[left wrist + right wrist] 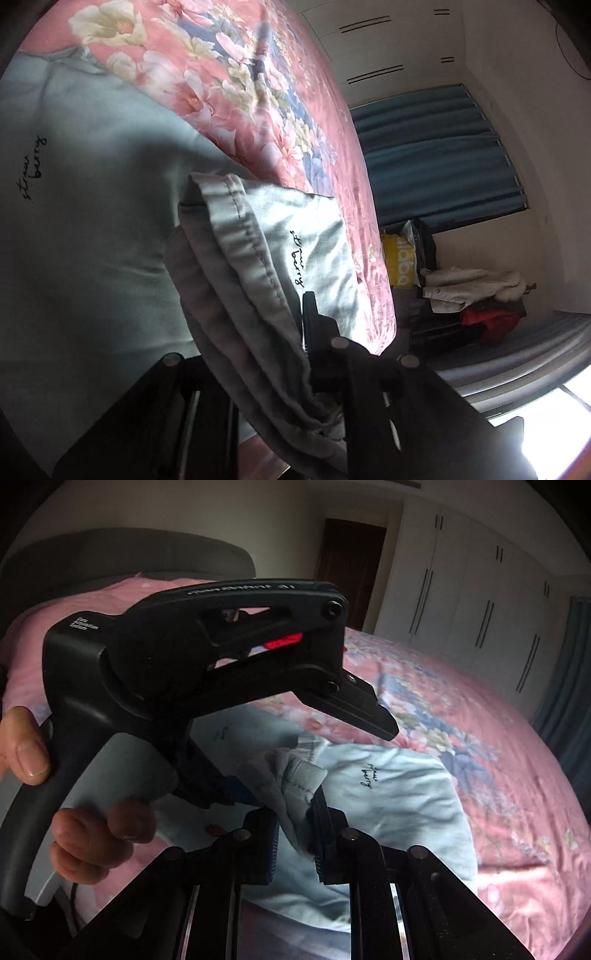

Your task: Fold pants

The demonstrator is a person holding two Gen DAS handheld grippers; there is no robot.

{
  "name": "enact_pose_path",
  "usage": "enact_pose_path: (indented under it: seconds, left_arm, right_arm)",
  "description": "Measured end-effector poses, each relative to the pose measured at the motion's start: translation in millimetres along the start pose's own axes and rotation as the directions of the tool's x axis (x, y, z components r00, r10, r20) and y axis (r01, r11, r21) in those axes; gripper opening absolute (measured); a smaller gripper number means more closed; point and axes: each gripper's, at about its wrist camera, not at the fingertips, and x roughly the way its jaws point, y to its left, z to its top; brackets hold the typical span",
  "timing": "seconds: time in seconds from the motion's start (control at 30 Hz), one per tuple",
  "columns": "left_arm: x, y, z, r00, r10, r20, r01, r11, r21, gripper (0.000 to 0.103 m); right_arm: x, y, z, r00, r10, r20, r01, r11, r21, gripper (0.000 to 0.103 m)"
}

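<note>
Grey pants [255, 280] bunch in both claws (left [295, 332] and right [295, 834] clamped on folds).

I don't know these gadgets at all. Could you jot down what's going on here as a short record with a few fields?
Setting: bedroom, bed with a pink floral cover
Garment: pale grey-green pants lying on the bed
Left gripper: shut on a bunched fold of the pants
Right gripper: shut on a hem of the pants
Hand: a person's, holding the left gripper's handle
Background: white wardrobe, blue curtain
</note>
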Motion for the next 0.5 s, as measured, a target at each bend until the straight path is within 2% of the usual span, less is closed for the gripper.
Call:
enact_pose_path:
  seconds: [0.07,0.17,0.27,0.33,0.37,0.4,0.43,0.5]
  left_arm:
    - [-19.2,-5.8,0.6,0.997,0.042,0.066,-0.045,0.997,0.055,0.007]
    - [-50.6,-10.8,1.5,0.982,0.104,0.157,-0.123,0.985,0.119,0.007]
    - [-70.9,-0.2,4.1,0.961,0.195,0.197,-0.224,0.965,0.136,0.012]
    - [-74.9,14.4,4.6,0.929,0.305,0.208,-0.334,0.934,0.127,0.016]
    - [-75.1,25.1,4.5,0.911,0.366,0.189,-0.392,0.912,0.124,0.028]
    - [-75.8,37.2,3.4,0.886,0.431,0.170,-0.452,0.885,0.111,0.034]
    - [-79.1,44.7,2.4,0.875,0.454,0.168,-0.474,0.874,0.104,0.034]
    - [-89.4,52.1,0.7,0.894,0.417,0.161,-0.436,0.894,0.102,0.035]
  right_arm:
    - [0.1,5.5,1.8,1.000,0.009,-0.004,-0.009,1.000,-0.013,0.017]
    - [-5.1,13.6,7.0,0.999,0.028,0.018,-0.027,0.999,-0.041,0.016]
    - [-5.7,27.4,16.5,0.996,0.085,0.036,-0.083,0.995,-0.053,0.017]
    - [-2.8,40.3,20.5,0.990,0.133,0.041,-0.131,0.990,-0.061,0.017]
    - [0.7,47.1,21.7,0.988,0.151,0.033,-0.148,0.987,-0.067,0.016]
    - [5.7,53.9,21.9,0.985,0.169,0.020,-0.167,0.983,-0.071,0.017]
    - [11.9,59.8,21.0,0.980,0.197,0.001,-0.196,0.978,-0.073,0.017]
    - [29.9,68.5,15.2,0.970,0.223,-0.094,-0.231,0.970,-0.074,0.022]
